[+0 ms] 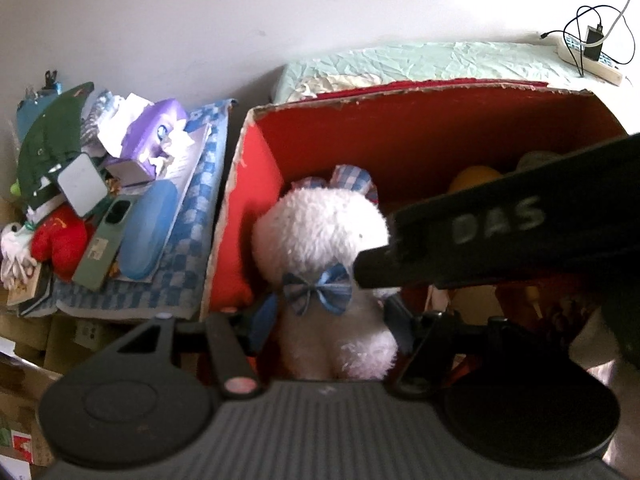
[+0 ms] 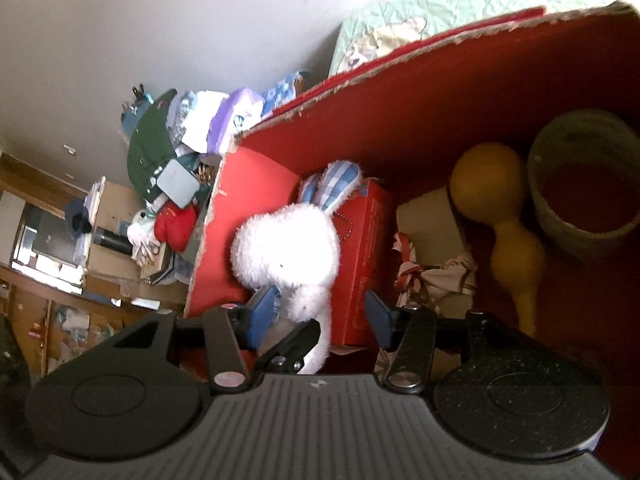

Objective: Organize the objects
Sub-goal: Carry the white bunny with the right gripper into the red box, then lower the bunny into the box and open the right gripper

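Your left tongs stand straddling the plush rabbit, the pads beside its body, though I cannot tell whether they press it. Your right tongs are released, pads clear of the fur. The 1 rabbit sits upright in the red box, propped against 1 red carton. Right of them: 1 gourd, 1 tape roll.

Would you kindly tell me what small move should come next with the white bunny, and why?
Probably draw both claws up and away: the white plush bunny already sits inside the red box, and the right claw stands open around it.
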`<state>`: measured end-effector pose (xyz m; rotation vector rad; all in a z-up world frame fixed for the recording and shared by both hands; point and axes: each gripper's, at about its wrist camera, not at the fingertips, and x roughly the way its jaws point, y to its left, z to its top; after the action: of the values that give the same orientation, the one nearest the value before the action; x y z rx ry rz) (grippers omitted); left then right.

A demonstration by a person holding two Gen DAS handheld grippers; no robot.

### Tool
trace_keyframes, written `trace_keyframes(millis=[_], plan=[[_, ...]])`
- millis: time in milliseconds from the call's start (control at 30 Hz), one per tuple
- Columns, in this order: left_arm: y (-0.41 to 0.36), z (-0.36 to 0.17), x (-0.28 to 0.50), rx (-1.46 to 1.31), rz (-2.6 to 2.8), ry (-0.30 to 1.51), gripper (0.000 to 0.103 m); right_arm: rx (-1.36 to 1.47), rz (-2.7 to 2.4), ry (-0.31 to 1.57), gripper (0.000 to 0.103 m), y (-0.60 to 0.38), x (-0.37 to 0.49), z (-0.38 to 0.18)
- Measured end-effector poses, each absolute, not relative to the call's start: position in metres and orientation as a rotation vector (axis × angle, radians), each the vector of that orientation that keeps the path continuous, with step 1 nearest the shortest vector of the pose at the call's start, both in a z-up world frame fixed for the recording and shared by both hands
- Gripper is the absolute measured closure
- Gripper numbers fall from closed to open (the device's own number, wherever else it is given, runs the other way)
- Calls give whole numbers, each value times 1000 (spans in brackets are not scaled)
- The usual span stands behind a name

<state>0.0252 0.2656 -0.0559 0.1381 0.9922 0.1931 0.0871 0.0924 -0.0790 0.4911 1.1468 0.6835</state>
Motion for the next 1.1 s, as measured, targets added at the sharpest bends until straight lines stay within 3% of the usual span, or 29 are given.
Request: trace_keyframes(millis=[467, 900, 1100], plan=[[257, -48, 17, 114, 212, 1001, 38, 434, 603, 1055, 49, 63, 55, -67], [241, -35, 19, 129, 183, 972, 29, 458, 553, 1001, 49, 35, 45, -63], [232, -38, 22, 143, 162, 974, 29, 454, 546, 981, 55, 30, 43, -64]])
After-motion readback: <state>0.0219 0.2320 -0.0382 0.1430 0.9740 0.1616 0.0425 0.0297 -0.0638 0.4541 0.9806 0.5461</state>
